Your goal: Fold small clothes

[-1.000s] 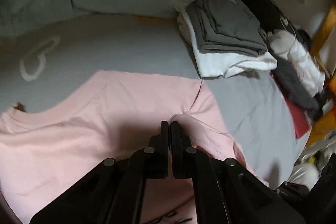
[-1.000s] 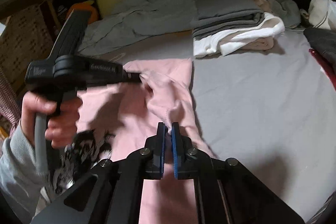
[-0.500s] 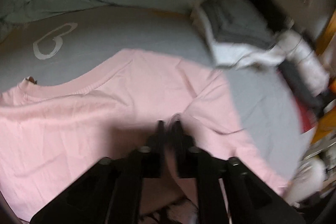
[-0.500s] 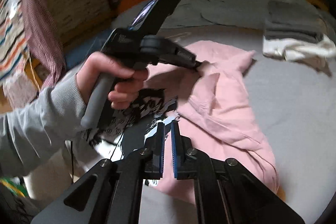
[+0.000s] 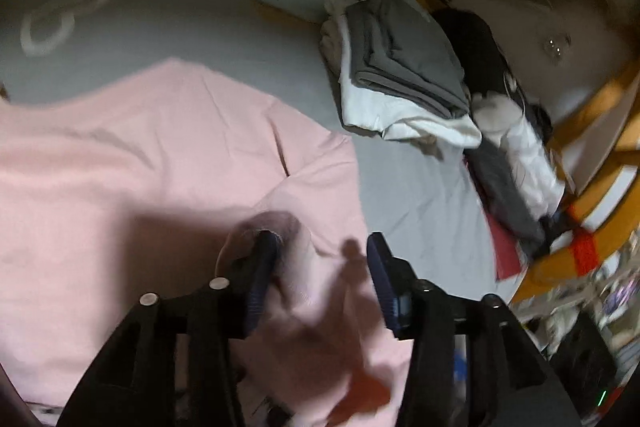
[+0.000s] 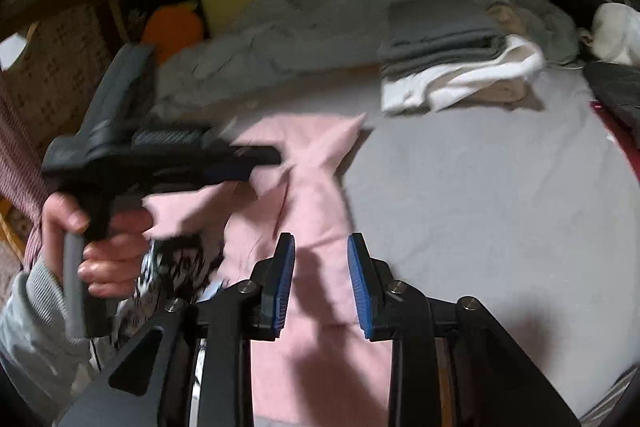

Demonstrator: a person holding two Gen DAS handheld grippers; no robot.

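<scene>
A pink T-shirt (image 5: 132, 163) lies spread on the grey bedsheet (image 5: 416, 195), with one side and its sleeve folded inward. My left gripper (image 5: 320, 267) hovers just over that fold. Its jaws are opening, and a loose hump of pink cloth rests against the left finger (image 5: 264, 259) without being pinched. In the right wrist view the shirt (image 6: 316, 195) shows a black-and-white print at its lower left. A hand holds the left gripper (image 6: 256, 165) over the shirt's upper part. My right gripper (image 6: 320, 267) is opening above the folded pink strip, and its pads are off the cloth.
A folded stack of grey and white clothes (image 5: 400, 79) (image 6: 452, 67) sits at the far side of the bed. A crumpled grey blanket (image 6: 320, 19) lies behind it. Dark and white loose garments (image 5: 516, 147) pile up at the right by a wooden frame (image 5: 592, 107).
Both grippers were shut on pink cloth a second ago and now stand apart, the cloth let go. The folded side now lies on the shirt. The left gripper sank a little.
</scene>
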